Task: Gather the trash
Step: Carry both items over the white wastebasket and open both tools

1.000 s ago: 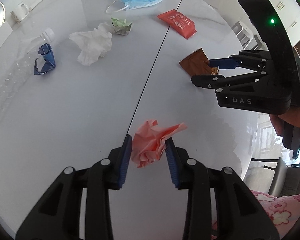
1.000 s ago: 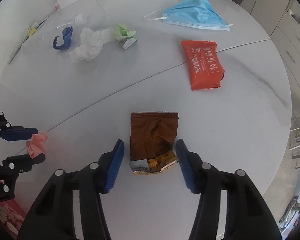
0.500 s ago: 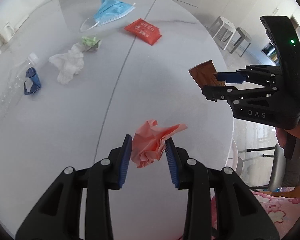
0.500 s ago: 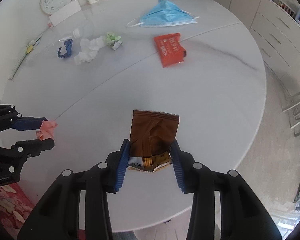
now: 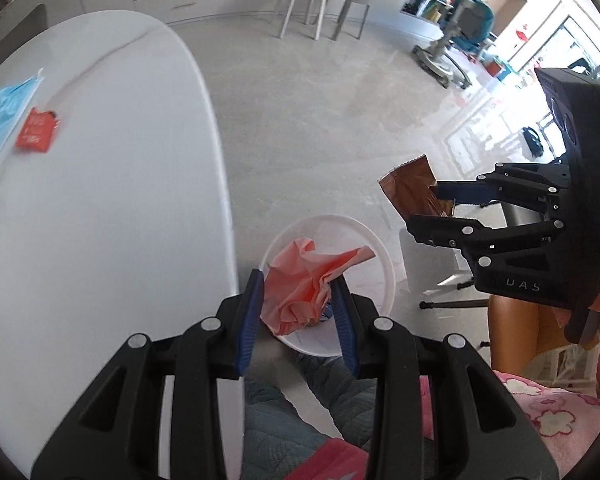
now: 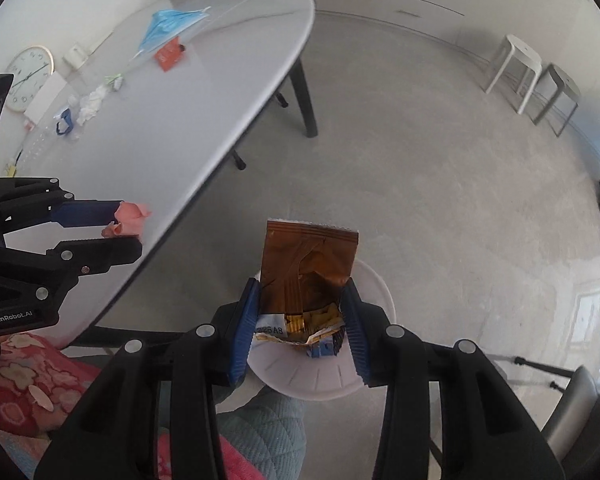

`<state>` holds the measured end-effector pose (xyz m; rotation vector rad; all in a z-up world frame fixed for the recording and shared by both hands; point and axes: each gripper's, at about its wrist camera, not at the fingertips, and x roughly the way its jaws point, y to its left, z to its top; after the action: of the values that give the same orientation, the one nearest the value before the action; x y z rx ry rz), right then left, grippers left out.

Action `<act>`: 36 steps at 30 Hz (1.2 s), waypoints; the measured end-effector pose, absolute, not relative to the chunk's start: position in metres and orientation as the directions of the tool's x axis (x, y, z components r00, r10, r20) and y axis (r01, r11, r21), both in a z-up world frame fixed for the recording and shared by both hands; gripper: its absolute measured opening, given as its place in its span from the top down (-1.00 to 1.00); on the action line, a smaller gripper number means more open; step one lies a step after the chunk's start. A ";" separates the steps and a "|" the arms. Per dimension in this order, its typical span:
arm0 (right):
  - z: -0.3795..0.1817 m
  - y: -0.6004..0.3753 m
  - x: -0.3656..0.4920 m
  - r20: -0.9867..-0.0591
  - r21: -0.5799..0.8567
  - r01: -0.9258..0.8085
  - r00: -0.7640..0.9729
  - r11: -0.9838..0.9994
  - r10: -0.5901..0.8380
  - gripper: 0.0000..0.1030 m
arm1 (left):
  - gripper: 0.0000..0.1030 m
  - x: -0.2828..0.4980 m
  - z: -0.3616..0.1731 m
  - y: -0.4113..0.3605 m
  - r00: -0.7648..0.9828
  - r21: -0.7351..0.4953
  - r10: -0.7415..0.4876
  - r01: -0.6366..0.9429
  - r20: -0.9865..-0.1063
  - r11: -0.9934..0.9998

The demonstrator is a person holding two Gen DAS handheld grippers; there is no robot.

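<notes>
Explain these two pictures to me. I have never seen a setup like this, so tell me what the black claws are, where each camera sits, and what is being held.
No robot here: a person holds a two-finger claw in each hand, and a fisheye camera on each claw looks along its fingers. In the left wrist view the left gripper pinches a crumpled pink paper. In the right wrist view the right gripper clamps a brown snack wrapper. Both hang over a white bin on the floor. On the white table lie a blue face mask, a red packet and white tissue.
</notes>
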<state>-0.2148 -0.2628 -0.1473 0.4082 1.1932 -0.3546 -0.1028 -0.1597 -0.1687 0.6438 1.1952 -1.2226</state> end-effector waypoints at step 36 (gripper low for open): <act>-0.164 -0.248 -0.255 -0.955 0.125 0.486 0.296 0.865 -0.029 -0.80 | -0.58 -0.115 -0.162 -0.151 -0.022 -0.167 -0.341 0.900 -0.940 0.402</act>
<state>-0.2553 -0.2484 -0.1641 0.4339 1.2320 -0.3570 -0.1154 -0.1509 -0.1624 0.5988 1.2069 -1.0893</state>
